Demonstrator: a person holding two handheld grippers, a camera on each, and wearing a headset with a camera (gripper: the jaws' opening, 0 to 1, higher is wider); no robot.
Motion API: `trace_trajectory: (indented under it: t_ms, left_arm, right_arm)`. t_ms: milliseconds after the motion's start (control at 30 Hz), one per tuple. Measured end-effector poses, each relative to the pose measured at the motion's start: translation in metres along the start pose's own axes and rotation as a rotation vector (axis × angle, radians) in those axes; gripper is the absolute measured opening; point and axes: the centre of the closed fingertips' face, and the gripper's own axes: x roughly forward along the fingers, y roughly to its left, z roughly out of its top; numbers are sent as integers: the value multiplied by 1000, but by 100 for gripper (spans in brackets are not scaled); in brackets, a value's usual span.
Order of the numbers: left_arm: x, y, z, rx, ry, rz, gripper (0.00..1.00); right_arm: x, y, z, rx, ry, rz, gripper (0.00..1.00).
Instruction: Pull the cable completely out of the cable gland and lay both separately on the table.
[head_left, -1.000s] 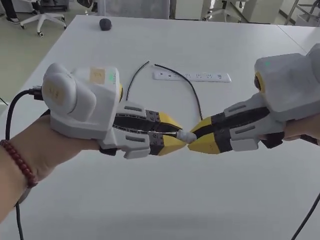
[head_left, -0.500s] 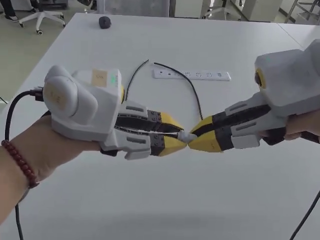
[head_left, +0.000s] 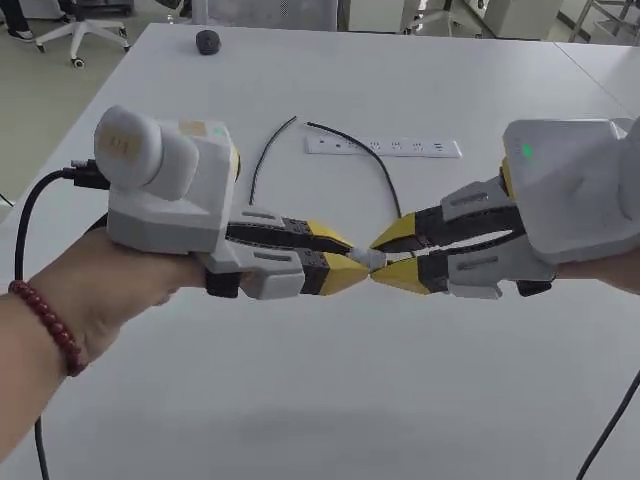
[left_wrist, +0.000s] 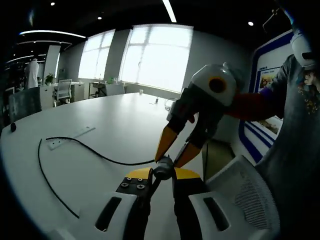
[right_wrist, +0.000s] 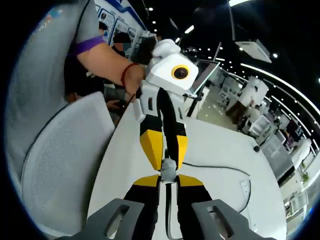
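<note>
The small white cable gland (head_left: 372, 260) hangs above the white table (head_left: 330, 400), pinched between two grippers that meet tip to tip. My left gripper (head_left: 358, 264) comes in from the left, shut on the gland's near end (left_wrist: 162, 172). My right gripper (head_left: 376, 262) comes in from the right, its yellow jaws in a narrow V closed on the gland's far end (right_wrist: 168, 170). The thin black cable (head_left: 385, 180) arcs from the gland back to a free end on the table. Another stretch of cable (head_left: 262, 160) runs behind the left gripper. How far the cable sits inside the gland is hidden.
A white power strip (head_left: 385, 150) lies beyond the cable. A dark round object (head_left: 208, 42) sits at the table's far edge, with office chairs (head_left: 85, 30) behind it. The left gripper's black lead (head_left: 30, 215) trails off the left side.
Both grippers have rolled about their long axes, the right one by roughly a quarter turn, so its jaws now show one above the other. The gland stays between the tips.
</note>
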Motion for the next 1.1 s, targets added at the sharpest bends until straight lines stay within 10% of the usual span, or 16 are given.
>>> trace_trajectory:
  t_ms: [100,1100]
  left_arm:
    - [-1,1,2,-47,-7,7,16]
    - [-7,-6,0,107,13,12,16]
  right_arm:
    - [-1,-1,2,-72,8,-25,7]
    - [-8,2,-2,26,25,11,0]
